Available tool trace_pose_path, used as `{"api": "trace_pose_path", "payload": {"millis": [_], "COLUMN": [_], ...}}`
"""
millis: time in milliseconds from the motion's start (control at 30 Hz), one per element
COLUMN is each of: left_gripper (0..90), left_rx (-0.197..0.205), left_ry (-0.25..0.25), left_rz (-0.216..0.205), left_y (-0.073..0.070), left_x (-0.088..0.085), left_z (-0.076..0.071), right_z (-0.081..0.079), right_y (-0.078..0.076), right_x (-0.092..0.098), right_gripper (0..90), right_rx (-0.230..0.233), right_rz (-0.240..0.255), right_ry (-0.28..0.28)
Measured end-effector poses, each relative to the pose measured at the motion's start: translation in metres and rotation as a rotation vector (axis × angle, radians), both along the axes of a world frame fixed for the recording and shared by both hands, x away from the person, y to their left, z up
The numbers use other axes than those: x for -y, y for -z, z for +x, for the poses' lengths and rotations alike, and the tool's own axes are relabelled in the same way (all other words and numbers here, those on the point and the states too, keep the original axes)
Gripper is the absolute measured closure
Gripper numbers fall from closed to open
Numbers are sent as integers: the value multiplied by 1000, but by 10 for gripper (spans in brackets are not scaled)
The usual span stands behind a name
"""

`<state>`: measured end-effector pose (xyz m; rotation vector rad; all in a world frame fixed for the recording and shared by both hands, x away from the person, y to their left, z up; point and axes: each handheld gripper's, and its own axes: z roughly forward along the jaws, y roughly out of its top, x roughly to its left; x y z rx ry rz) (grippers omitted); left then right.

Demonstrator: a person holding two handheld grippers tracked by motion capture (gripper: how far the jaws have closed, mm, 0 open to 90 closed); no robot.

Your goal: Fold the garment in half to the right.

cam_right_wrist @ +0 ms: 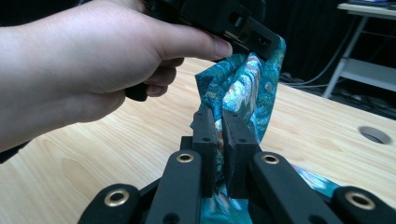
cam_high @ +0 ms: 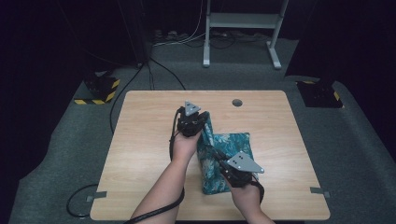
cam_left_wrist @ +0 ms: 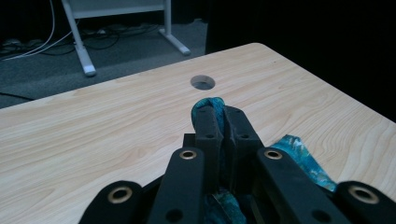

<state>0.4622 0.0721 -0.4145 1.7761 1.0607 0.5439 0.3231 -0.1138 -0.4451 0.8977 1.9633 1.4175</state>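
Right gripper [cam_high: 223,164] clamped on teal patterned cloth [cam_high: 231,144] near table's [cam_high: 140,154] front edge; left gripper [cam_high: 201,122] pinches lifted corner mid-table. Round hole [cam_high: 237,102] beyond, white stand [cam_high: 243,21] and cables on floor behind.

Cloth [cam_high: 224,154]: teal, printed with pale leaf-like pattern. Bench [cam_high: 149,140]: light wood grain. Both claws black, left claw [cam_left_wrist: 223,116], right claw [cam_right_wrist: 223,122]; floor [cam_high: 355,140] grey carpet.
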Motion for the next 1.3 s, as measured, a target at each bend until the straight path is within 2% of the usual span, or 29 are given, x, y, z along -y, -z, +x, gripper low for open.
{"api": "trace_pose_path", "payload": {"millis": [33, 233, 500, 667, 967, 1300], "left_gripper": [854, 854, 852, 851, 850, 849], "left_rx": [1, -2, -18, -41, -83, -116], "left_ry": [5, 23, 40, 40, 59, 71], "left_rz": [-2, -4, 22, 34, 63, 95], "left_y": [1, 5, 17, 28, 50, 65], "left_x": [9, 34, 64, 75, 95, 114], "left_z": [2, 5, 10, 13, 20, 23], "right_z": [0, -1, -1, -1, 0, -2], "right_y": [1, 5, 14, 21, 43, 65], "right_x": [3, 23, 47, 54, 70, 86], "right_gripper": [853, 853, 853, 853, 853, 853], "right_rx": [-1, -5, -35, -53, -97, -138], "right_rz": [0, 0, 9, 11, 9, 16], "right_ry": [5, 44, 83, 96, 128, 163]}}
